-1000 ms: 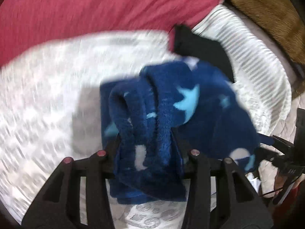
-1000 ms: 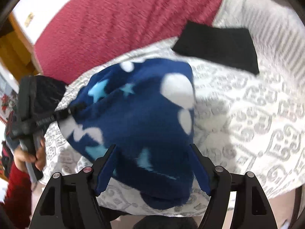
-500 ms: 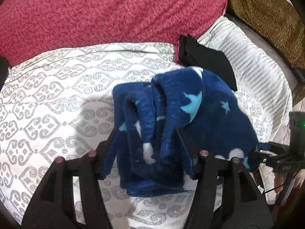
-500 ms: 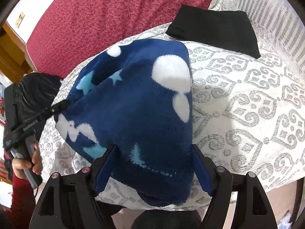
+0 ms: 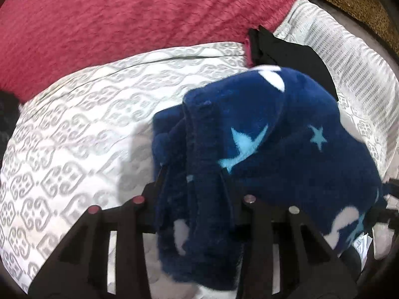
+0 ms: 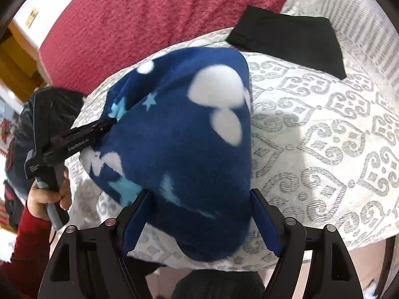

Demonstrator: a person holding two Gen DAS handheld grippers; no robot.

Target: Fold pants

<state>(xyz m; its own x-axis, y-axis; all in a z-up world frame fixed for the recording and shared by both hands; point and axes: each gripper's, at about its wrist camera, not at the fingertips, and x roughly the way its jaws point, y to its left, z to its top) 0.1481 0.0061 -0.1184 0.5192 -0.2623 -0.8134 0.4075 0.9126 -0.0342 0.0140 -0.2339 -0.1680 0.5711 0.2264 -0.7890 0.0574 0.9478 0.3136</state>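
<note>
1. A white bedspread with a grey scroll pattern point(image 6: 324, 129) covers the bed and carries everything else.
2. A large red blanket point(image 5: 124, 20) lies across the far side of the bedspread.
3. The blue fleece pants point(image 6: 179, 149), printed with white blobs and pale blue stars, sit bunched in a thick fold near the bed's near edge, lifted between the two tools.
4. A folded black garment point(image 6: 291, 39) lies flat beyond the pants, apart from them in the right wrist view, near the striped part of the cover.
5. The left gripper point(image 5: 193, 182) has just been closing; its jaws pinch a thick bundle of the pants' folded layers, the cloth filling the whole gap.
6. The right gripper point(image 6: 199, 199) stands very wide, its blue-padded fingers point(image 6: 134, 219) flanking the pants' rounded fold; whether the pads press the cloth I cannot tell.
7. A hand point(image 6: 47, 196) in a red sleeve point(image 6: 27, 244) grasps the left tool's handle.
</note>
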